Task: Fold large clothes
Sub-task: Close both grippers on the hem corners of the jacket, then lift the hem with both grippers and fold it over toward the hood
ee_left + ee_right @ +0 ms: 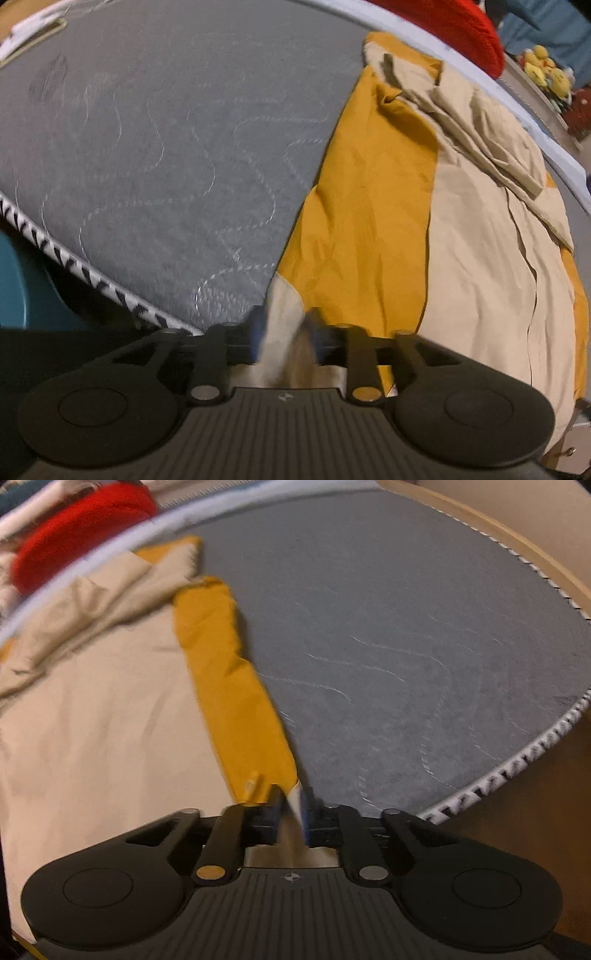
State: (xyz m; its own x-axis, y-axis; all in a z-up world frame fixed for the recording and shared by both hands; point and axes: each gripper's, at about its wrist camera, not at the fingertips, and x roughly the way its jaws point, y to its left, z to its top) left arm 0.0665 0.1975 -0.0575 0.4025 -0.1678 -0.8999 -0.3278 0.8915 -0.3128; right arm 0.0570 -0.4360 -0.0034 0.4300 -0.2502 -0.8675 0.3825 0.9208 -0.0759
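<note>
Hand-held grippers point(284, 332) point(293, 806) both clamped on garment point(461, 258) corners.

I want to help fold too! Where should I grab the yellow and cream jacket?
Probably at the near bottom corners of the jacket, coming from the near mattress edge. The hem lies closest there, and both grippers already pinch it.

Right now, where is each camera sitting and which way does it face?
Left wrist: on the left hand-held gripper, angled down at the grey mattress; the mustard and beige garment lies to its right, pinched in its jaws.
Right wrist: on the right hand-held gripper, angled down; the garment lies to its left and its corner is clamped.
Shared: both show the garment, mattress and red fabric. No hand or sleeve shows.
</note>
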